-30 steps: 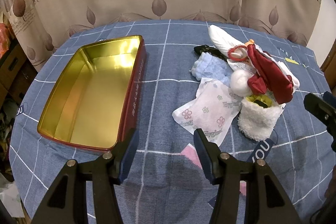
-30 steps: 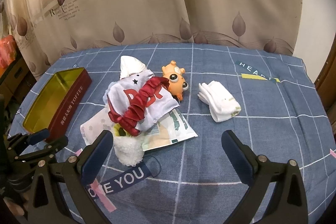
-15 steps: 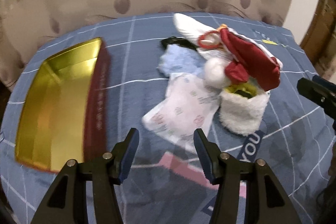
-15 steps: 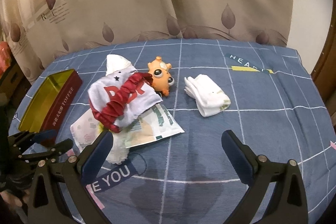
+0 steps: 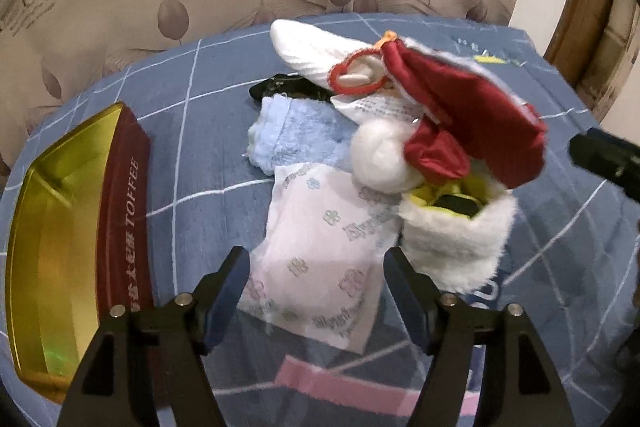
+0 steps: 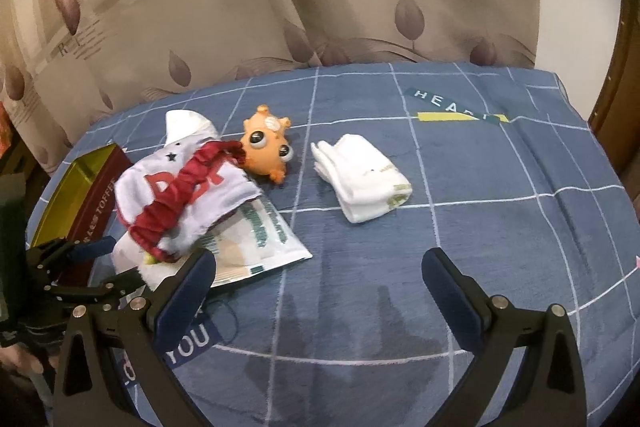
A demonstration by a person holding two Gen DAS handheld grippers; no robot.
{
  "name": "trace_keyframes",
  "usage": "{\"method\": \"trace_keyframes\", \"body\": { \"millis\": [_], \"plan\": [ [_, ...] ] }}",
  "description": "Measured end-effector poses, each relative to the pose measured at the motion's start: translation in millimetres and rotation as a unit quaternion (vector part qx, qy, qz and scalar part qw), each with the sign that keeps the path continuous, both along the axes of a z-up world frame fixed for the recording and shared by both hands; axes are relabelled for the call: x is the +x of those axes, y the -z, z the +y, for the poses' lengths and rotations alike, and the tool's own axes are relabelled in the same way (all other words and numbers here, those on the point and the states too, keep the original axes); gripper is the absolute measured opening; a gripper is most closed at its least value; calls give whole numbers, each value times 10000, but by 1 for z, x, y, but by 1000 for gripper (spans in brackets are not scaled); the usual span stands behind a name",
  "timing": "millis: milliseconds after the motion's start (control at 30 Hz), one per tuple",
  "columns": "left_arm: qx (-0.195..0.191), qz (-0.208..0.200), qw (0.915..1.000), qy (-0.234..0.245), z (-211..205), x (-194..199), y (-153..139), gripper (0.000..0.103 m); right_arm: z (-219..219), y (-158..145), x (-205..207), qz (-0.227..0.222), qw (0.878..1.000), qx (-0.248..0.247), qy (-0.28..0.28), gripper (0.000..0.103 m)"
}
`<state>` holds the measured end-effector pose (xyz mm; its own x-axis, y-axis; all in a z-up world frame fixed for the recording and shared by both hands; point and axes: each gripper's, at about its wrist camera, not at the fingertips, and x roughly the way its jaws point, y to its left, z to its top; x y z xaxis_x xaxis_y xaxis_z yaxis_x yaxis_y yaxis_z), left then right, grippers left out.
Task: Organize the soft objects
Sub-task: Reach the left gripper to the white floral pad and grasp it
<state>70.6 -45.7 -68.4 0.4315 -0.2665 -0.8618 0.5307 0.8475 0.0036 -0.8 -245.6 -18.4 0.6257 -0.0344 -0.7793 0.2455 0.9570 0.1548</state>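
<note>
Your left gripper (image 5: 316,283) is open about halfway and holds nothing. The flowered packet (image 5: 320,251) lies flat on the blue checked cloth (image 5: 200,131), directly at 12 o'clock from this gripper, with its near end already between the two fingers. Its long axis runs almost straight away from you, tilted slightly toward 1 o'clock, so I think the jaws would close across its short side. The gold toffee tin (image 5: 44,239) stands open at 9 o'clock, near the packet (nothing is in it that I can see). At 1 o'clock the white fluffy sock (image 5: 452,243) touches the packet's right edge, under the red and white cloth pile (image 5: 472,123).

Your right gripper (image 6: 316,287) is wide open and also empty. The folded white socks (image 6: 364,183) lie at 12 o'clock from it, well apart. For the packet the left gripper is clearly the nearer one.
</note>
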Motion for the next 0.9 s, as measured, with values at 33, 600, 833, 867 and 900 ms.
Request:
{"method": "trace_keyframes", "body": {
  "millis": [33, 600, 833, 867, 900],
  "plan": [
    [65, -4, 10000, 4, -1, 3, 3, 71, -2, 1, 1, -2, 10000, 20, 17, 103],
    [-194, 70, 9998, 58, 1, 10, 17, 49, -26, 14, 24, 56, 9999, -116, 18, 103],
    [-389, 210, 9988, 196, -1, -1, 11, 25, -30, 21, 27, 107, 9999, -115, 26, 103],
    [-453, 278, 9984, 178, 0, 0, 11, 25, -30, 22, 26, 108, 9999, -115, 24, 103],
    [-510, 333, 9980, 156, 2, 0, 10, 24, -30, 23, 26, 110, 9999, -132, 14, 103]
  ]
}}
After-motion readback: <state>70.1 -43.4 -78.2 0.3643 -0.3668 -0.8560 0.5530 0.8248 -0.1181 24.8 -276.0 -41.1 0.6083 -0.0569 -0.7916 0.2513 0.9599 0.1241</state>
